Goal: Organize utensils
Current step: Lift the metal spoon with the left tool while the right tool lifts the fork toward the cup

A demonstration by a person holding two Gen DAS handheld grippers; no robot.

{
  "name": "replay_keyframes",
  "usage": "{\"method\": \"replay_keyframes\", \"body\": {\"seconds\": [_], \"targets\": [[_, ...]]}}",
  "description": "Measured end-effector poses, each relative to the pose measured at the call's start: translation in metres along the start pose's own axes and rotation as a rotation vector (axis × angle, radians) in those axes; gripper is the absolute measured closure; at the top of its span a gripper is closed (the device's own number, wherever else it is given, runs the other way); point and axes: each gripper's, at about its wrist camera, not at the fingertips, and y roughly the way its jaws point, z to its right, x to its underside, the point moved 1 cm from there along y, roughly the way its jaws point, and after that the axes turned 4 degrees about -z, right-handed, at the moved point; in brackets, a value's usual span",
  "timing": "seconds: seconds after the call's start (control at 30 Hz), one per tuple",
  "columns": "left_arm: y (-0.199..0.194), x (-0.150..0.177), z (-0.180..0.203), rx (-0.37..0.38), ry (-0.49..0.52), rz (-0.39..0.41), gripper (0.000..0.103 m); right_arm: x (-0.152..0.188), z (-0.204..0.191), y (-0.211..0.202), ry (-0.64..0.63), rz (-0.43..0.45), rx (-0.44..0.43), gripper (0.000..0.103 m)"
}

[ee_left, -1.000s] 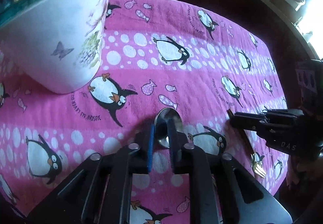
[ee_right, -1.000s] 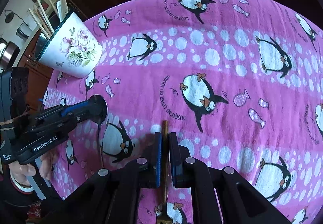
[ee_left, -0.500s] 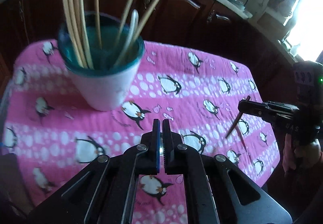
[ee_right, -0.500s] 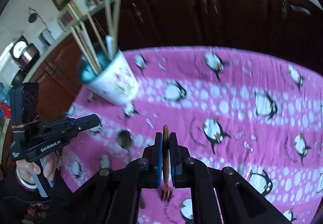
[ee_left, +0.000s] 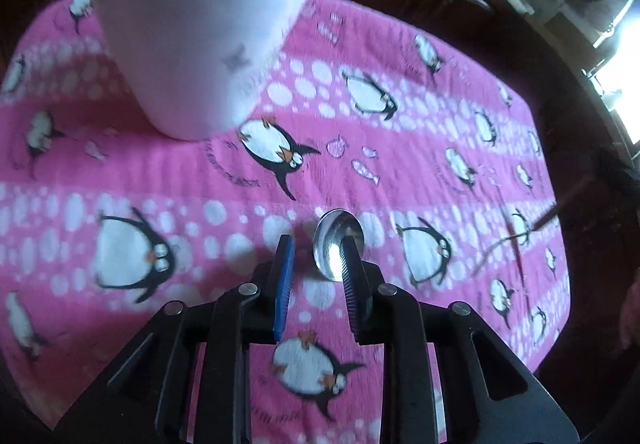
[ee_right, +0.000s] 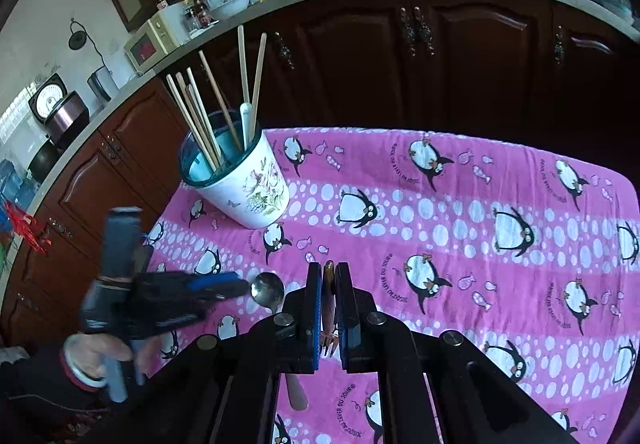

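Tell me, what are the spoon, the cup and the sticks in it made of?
Spoon: shiny metal, probably steel; it mirrors the light. Cup: glossy white with printed flowers and a teal rim, maybe enamel or ceramic. Sticks: pale, matte, likely bamboo or wood.

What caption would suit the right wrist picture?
Right gripper clamps a fork above the penguin cloth; spoon lies nearby, floral cup beyond.

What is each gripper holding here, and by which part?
Right gripper: a fork, by its handle. Left gripper: nothing; jaws opening over the spoon.
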Motion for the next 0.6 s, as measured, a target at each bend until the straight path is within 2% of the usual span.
{"method": "replay_keyframes", "body": {"seconds": [0.07, 0.1, 0.2, 0.37, 0.6], "targets": [[0.008, -0.001, 0.002, -0.005, 0.005, 0.003, 0.084, 0.000, 0.001, -0.004, 0.000, 0.007, 0.003, 0.097], [0.008, -0.001, 0.005, -0.010, 0.018, 0.016, 0.094, -0.001, 0.001, -0.006, 0.000, 0.008, 0.003, 0.097], [0.003, 0.000, 0.009, 0.008, 0.036, 0.023, 0.099, -0.002, 0.000, -0.008, 0.001, 0.016, -0.001, 0.097], [-0.031, 0.003, 0.010, 0.010, 0.042, 0.078, 0.101, -0.007, -0.006, -0.014, -0.004, 0.040, -0.020, 0.097], [-0.099, -0.001, 0.014, -0.099, 0.123, 0.209, 0.102, -0.021, -0.023, -0.022, -0.033, 0.077, -0.044, 0.097]]}}
